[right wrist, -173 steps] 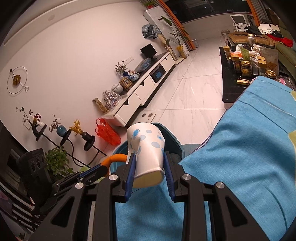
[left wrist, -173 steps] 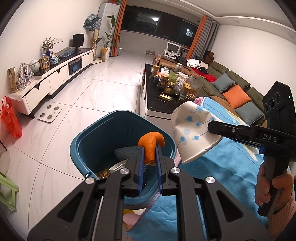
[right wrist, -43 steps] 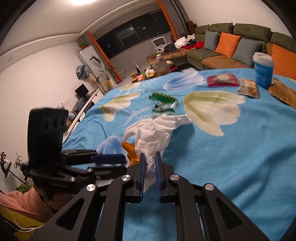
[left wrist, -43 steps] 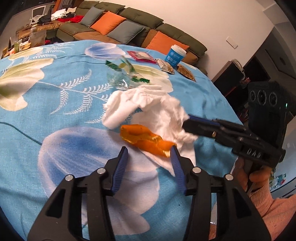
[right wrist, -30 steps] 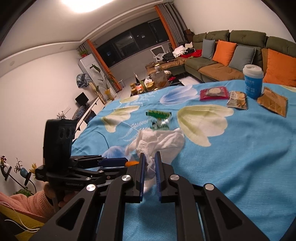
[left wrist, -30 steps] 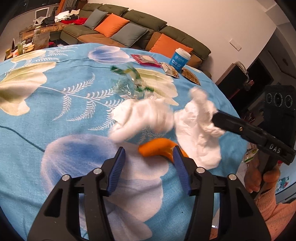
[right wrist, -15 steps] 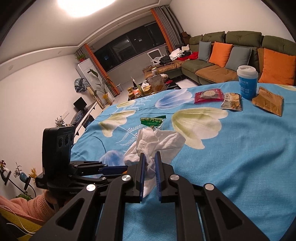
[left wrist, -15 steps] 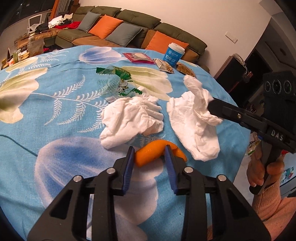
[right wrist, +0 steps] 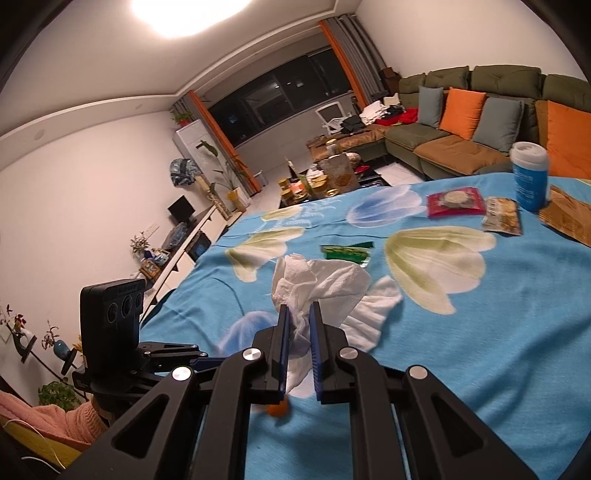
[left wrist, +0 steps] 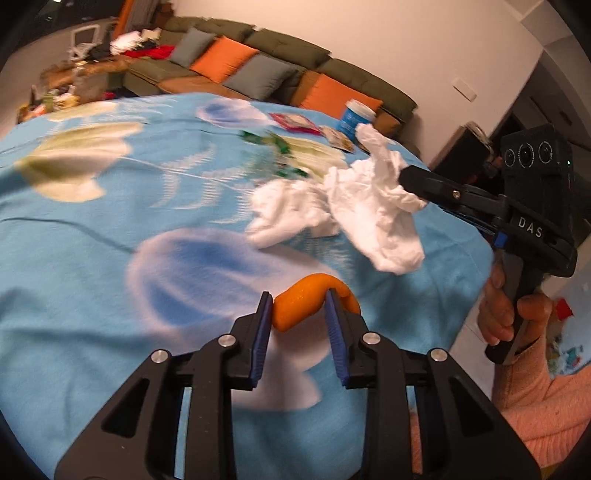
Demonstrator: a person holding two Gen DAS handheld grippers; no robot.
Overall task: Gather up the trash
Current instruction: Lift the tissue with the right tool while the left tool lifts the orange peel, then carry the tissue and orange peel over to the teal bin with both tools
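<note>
1. Legible writing: white letters "DAS" on the black body of the right hand-held gripper (left wrist: 410, 177), read in the left wrist view; print on the blue cup (right wrist: 529, 176) too small to read; lettering on the snack packets (right wrist: 455, 201) also unreadable.
2. Left hand-held gripper (left wrist: 300, 308): clamped on a curl of orange peel (left wrist: 306, 301), blue pads pressing it from both sides, just above the blue flowered cloth (left wrist: 92, 258); jaws have just been closing, now with the peel between them.
3. Right hand-held gripper, own view (right wrist: 298, 325): pinched tight on a crumpled white tissue (right wrist: 314, 280), held clear of the cloth; second white tissue (left wrist: 291, 212) lying on the cloth just beside and behind it.
4. Seen only from the left wrist: fingers of the person's right hand (left wrist: 509, 314) around the grip, pink knitted sleeve (left wrist: 546, 413) below; much of this view smeared by blur.
5. Seen only from the right wrist: ceiling lamp (right wrist: 192, 14), dark window (right wrist: 280, 99), long white TV cabinet (right wrist: 192, 247), crowded coffee table (right wrist: 325, 177); peel reduced to a small orange scrap (right wrist: 277, 409) under the fingers; green wrapper (right wrist: 345, 253) sharp here, beyond the tissues; olive sofa (right wrist: 461, 122) with orange and grey cushions.
</note>
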